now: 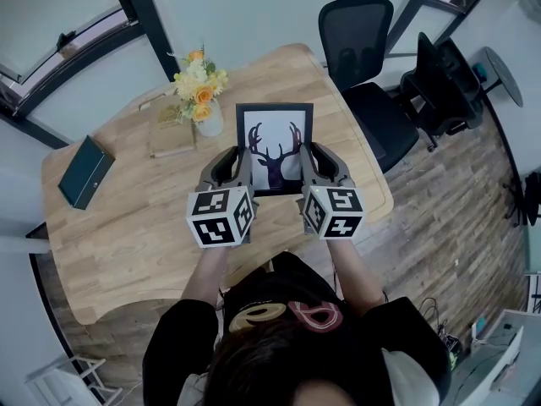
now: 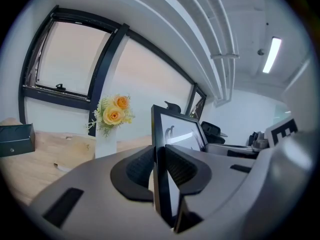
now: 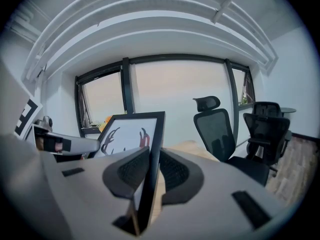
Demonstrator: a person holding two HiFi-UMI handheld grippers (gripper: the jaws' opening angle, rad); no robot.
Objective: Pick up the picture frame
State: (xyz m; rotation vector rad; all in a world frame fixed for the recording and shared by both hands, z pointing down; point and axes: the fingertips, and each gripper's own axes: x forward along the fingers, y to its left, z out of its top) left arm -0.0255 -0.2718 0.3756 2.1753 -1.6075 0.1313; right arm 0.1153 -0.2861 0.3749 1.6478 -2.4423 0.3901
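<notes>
A black picture frame (image 1: 274, 125) with a deer-head print is held up above the wooden table (image 1: 127, 227), its face toward the head camera. My left gripper (image 1: 240, 164) is shut on the frame's left edge (image 2: 159, 149), pads pressed on both sides. On the right edge (image 3: 152, 154) my right gripper (image 1: 308, 161) is shut the same way. In the right gripper view the deer print (image 3: 125, 136) shows to the left of the jaws.
A white vase of yellow flowers (image 1: 201, 96) stands on a wooden board (image 1: 172, 138) just left of the frame. A dark green box (image 1: 85, 172) lies at the table's left. Two black office chairs (image 1: 363, 53) stand beyond the table's right end.
</notes>
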